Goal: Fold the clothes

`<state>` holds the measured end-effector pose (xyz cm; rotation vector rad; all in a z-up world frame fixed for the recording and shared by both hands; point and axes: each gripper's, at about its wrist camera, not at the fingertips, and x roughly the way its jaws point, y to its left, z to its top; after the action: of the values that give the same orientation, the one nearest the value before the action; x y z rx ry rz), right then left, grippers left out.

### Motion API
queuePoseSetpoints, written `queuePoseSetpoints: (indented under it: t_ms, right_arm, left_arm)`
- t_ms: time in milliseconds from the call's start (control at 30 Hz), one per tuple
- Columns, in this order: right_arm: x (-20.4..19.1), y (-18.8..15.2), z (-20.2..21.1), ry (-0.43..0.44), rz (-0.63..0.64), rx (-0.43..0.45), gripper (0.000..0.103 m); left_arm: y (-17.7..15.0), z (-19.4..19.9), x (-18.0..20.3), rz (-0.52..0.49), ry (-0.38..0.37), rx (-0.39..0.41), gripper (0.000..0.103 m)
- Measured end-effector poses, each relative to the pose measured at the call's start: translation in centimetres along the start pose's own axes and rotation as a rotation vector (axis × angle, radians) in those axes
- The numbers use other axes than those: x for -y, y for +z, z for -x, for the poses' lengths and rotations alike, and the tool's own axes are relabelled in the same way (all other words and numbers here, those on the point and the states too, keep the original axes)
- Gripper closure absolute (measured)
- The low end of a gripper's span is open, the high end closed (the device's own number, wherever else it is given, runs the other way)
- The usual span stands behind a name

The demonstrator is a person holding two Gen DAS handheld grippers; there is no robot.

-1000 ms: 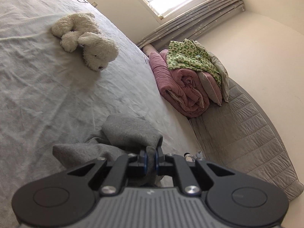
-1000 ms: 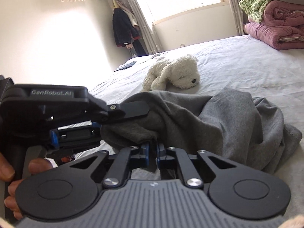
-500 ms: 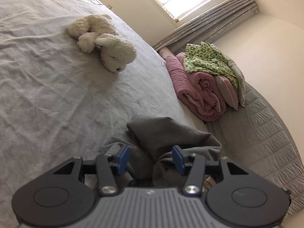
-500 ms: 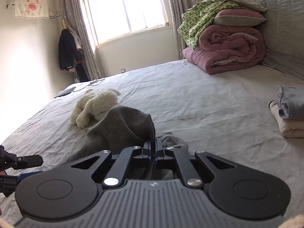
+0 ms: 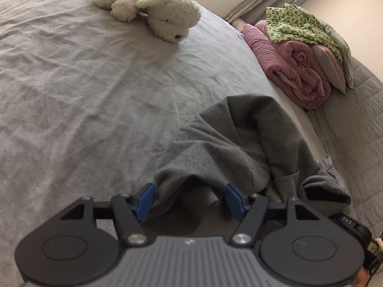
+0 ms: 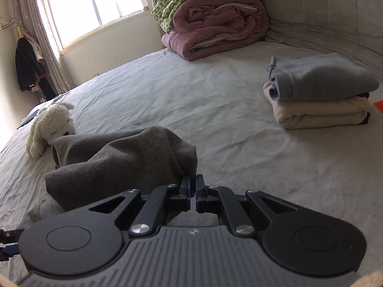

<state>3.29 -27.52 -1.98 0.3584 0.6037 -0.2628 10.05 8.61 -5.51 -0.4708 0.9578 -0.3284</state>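
Note:
A dark grey garment lies bunched on the grey bed sheet. In the left wrist view my left gripper is open, its blue pads on either side of a fold of the cloth without pinching it. In the right wrist view the same grey garment hangs in a lump to the left of my right gripper, which is shut on its edge. A stack of folded clothes, pale blue on cream, sits at the right.
A white plush dog lies further up the bed, also the plush dog at left. Rolled pink and green bedding rests against the padded headboard. A window and hanging coats are at the back.
My left gripper let go of the grey garment and opened wide. My right gripper, still shut on the cloth, swung right, bringing the folded stack into view.

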Motion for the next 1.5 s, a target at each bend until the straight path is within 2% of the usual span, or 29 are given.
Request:
queuePoseSetpoints:
  t_ms: [167,233,267,333,367,400,433,467,500,567,633,767,867,1033,1233,1300,1400,1467,1500]
  right_arm:
    - [2.7,-1.0,-1.2,-0.045,-0.052,-0.059,0.100]
    - [3.8,-0.9,-1.7,-0.037,-0.156,-0.124,0.098]
    - [3.9,-0.5,-1.3,-0.010,-0.191,-0.124,0.091]
    - [4.0,0.1,-0.6,0.046,-0.259,-0.122,0.088]
    - [3.6,0.5,0.1,0.065,-0.248,-0.103,0.086]
    - [3.2,1.0,0.8,0.085,-0.235,-0.083,0.073]
    - [2.7,1.4,1.4,0.104,-0.223,-0.064,0.061]
    - [2.2,1.6,2.2,0.123,-0.194,-0.034,0.043]
    - [1.7,1.9,3.0,0.142,-0.164,-0.003,0.036]
    - [0.4,2.2,4.6,0.187,-0.072,0.049,0.033]
    - [-0.7,2.3,5.5,0.231,0.009,0.080,0.025]
    - [-3.0,1.1,6.8,0.303,0.190,0.123,0.000]
    - [-4.8,-0.2,7.4,0.342,0.331,0.142,0.000]
    - [-7.6,-2.8,6.4,0.362,0.525,0.131,0.000]
    - [-9.0,-4.7,5.4,0.371,0.636,0.136,0.000]
    - [-9.5,-5.1,5.1,0.371,0.670,0.139,0.012]
    - [-9.9,-5.5,4.1,0.357,0.691,0.112,0.021]
    - [-10.0,-5.8,3.2,0.344,0.698,0.087,0.025]
    - [-10.0,-5.9,2.7,0.334,0.703,0.074,0.031]
  left_arm:
    - [-0.9,-0.7,0.5,-0.063,0.057,0.024,0.037]
    - [-1.2,-0.9,0.8,-0.091,0.069,0.045,0.039]
    - [-1.3,-1.0,1.0,-0.106,0.081,0.053,0.041]
    - [-1.6,-1.2,1.4,-0.136,0.115,0.070,0.049]
    - [-1.7,-1.2,1.6,-0.145,0.129,0.079,0.058]
    - [-1.7,-1.1,1.7,-0.143,0.128,0.086,0.071]
    - [-1.8,-1.1,1.9,-0.142,0.128,0.093,0.076]
    - [-1.8,-0.9,2.0,-0.137,0.128,0.104,0.082]
    - [-1.8,-0.6,2.1,-0.127,0.126,0.122,0.086]
    - [-1.9,0.2,2.5,-0.123,0.118,0.172,0.090]
    - [-1.9,1.3,2.9,-0.117,0.101,0.225,0.091]
    - [-1.7,4.0,3.6,-0.087,0.045,0.339,0.092]
    - [-1.5,6.1,3.7,-0.062,0.008,0.417,0.093]
    - [-1.1,9.1,2.8,-0.020,0.001,0.518,0.094]
    - [-0.6,11.7,1.5,0.025,0.012,0.613,0.095]
    - [-0.4,12.3,1.1,0.044,0.010,0.634,0.095]
    - [-0.4,13.1,0.8,0.057,0.019,0.674,0.099]
    - [-0.4,13.9,0.8,0.035,0.051,0.716,0.103]
    - [-0.4,14.3,0.8,0.023,0.068,0.737,0.103]
